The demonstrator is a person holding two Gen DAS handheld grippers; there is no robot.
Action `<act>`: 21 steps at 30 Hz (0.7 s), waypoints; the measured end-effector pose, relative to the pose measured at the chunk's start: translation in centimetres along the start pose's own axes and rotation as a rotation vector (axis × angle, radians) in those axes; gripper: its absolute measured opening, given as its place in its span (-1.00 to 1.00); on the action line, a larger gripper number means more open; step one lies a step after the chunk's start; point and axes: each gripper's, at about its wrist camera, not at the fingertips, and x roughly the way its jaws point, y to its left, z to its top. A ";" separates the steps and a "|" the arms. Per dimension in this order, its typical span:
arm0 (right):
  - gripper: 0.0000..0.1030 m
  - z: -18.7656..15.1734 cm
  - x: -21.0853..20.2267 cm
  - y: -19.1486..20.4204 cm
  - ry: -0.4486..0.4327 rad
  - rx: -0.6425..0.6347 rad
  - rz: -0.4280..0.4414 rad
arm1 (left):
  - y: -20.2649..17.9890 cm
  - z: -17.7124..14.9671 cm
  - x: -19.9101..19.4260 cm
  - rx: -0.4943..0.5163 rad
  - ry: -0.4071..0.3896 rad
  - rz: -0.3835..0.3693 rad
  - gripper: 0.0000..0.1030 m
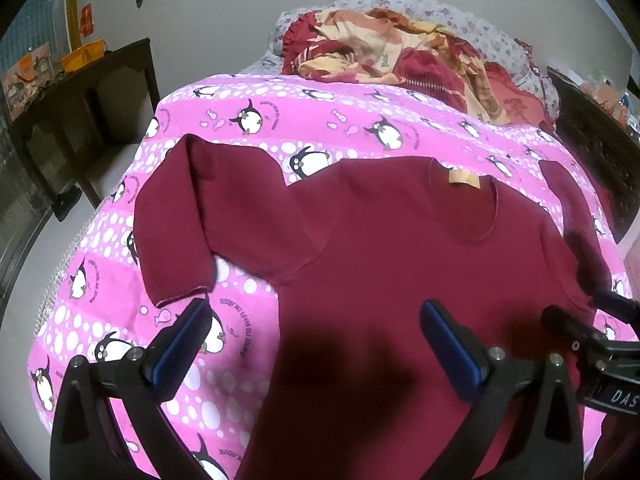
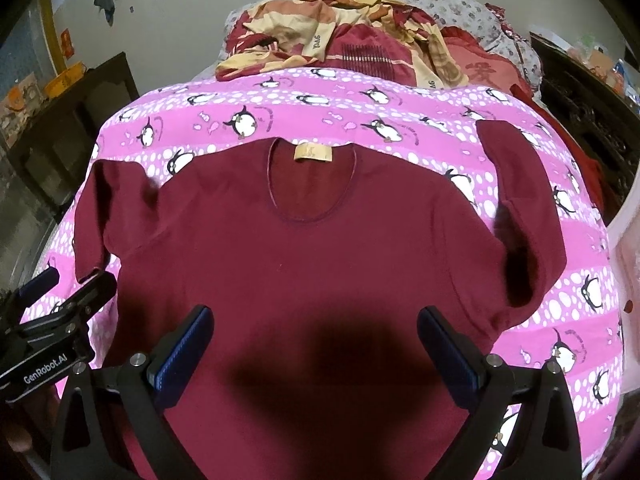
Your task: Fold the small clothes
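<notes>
One maroon sweater (image 2: 312, 264) flat on penguin blanket (image 2: 360, 108), unfolded. Both tongs, left (image 1: 316, 320) and right (image 2: 316, 328), wide, empty. Next, likely: grip a sleeve (image 1: 176, 216), fold inward

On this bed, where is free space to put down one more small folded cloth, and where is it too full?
Free: the pink penguin blanket strip between the maroon shirt collar and the pile of red and cream bedding, and a patch right of the right sleeve. In the left wrist view, blanket also shows below the left sleeve. Crowded: the bed's middle under the shirt, and the head end.
</notes>
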 end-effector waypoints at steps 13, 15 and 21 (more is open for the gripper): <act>1.00 0.1 0.7 0.5 0.021 -0.007 -0.002 | 0.6 -0.1 0.7 -0.003 0.002 0.012 1.00; 1.00 0.1 0.9 0.7 0.026 -0.012 -0.001 | 0.7 -0.1 0.8 -0.005 0.004 0.015 1.00; 1.00 0.1 1.5 1.1 0.028 -0.021 0.007 | 1.0 -0.2 1.3 -0.012 0.013 0.023 1.00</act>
